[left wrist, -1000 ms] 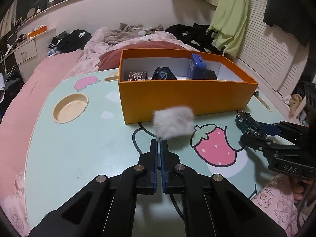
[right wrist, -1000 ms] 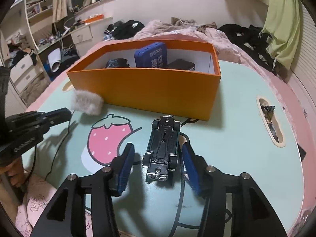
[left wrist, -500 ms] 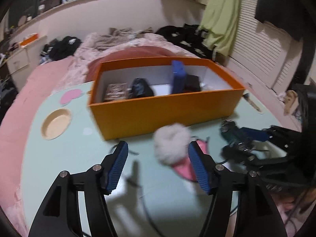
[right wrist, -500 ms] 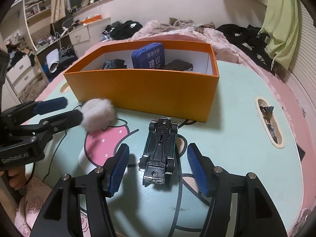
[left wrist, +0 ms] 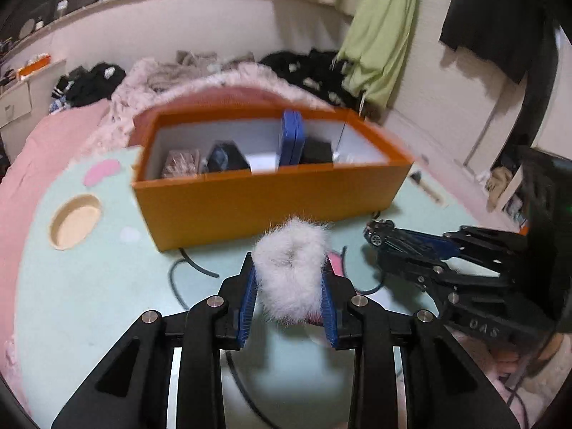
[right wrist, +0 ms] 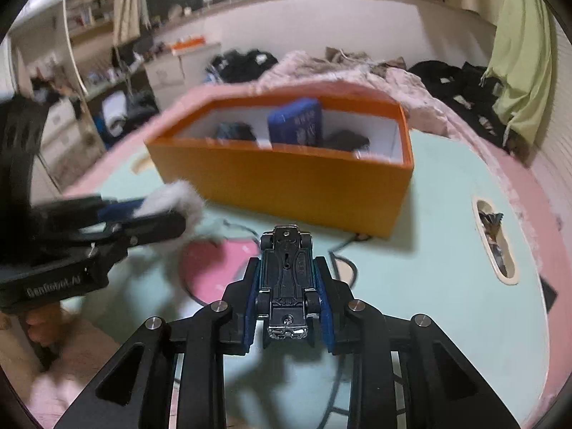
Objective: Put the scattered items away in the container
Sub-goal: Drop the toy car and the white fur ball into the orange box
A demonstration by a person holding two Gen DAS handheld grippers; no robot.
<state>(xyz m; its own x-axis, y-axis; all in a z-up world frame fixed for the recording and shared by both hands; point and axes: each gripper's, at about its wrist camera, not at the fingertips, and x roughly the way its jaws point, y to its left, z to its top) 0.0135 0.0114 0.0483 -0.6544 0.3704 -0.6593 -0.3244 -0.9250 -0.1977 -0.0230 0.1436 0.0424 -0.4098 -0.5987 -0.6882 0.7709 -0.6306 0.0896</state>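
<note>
Orange box [left wrist: 271, 196] already has blue case etc. Left gripper [left wrist: 289, 307] clamps fur pompom [left wrist: 291, 268], right gripper [right wrist: 287, 307] clamps toy car [right wrist: 286, 279]; both need dropping in.

light: dim, warm indoor | blur: motion smear on orange box [left wrist: 271, 193] | edges: fisheye bending, dark vignette

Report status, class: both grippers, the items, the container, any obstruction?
Left gripper shut on fluffy white pom-pom. Right gripper shut on upside-down black toy car. Orange cardboard box ahead, partly filled. Nothing between.
</note>
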